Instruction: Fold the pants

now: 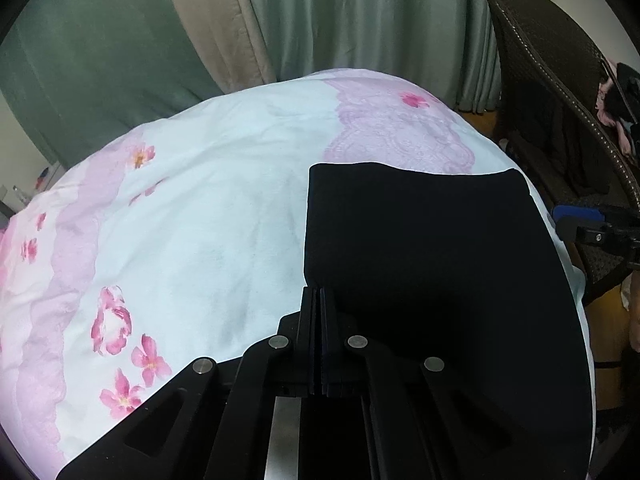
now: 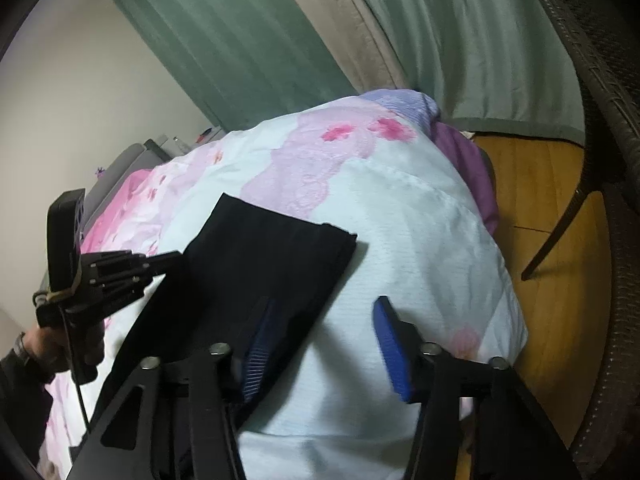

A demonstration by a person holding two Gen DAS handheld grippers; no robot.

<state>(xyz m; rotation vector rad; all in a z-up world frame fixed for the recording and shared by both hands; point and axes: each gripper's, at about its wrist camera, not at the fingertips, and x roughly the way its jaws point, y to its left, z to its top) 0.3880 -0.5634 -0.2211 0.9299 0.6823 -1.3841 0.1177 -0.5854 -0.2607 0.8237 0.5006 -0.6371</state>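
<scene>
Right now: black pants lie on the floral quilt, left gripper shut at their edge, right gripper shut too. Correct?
Not quite. The right gripper is open: the right wrist view shows its blue fingers apart, one over the black pants, one over the floral quilt. The rest holds: the left gripper is shut at the pants' edge.

Green curtains (image 1: pixel 360 20) hanging in long folds along the far side, with a beige lining strip (image 1: pixel 224 32) between panels. Pale plain wall (image 2: pixel 80 92) on the left. Bed (image 1: pixel 224 200) under a light blue quilt printed with pink flowers and lilac lace bands. Dark wicker chair (image 1: pixel 560 92) at the right edge. Warm wooden floor (image 2: pixel 536 200) beside the bed. Dim, soft indoor light.
</scene>
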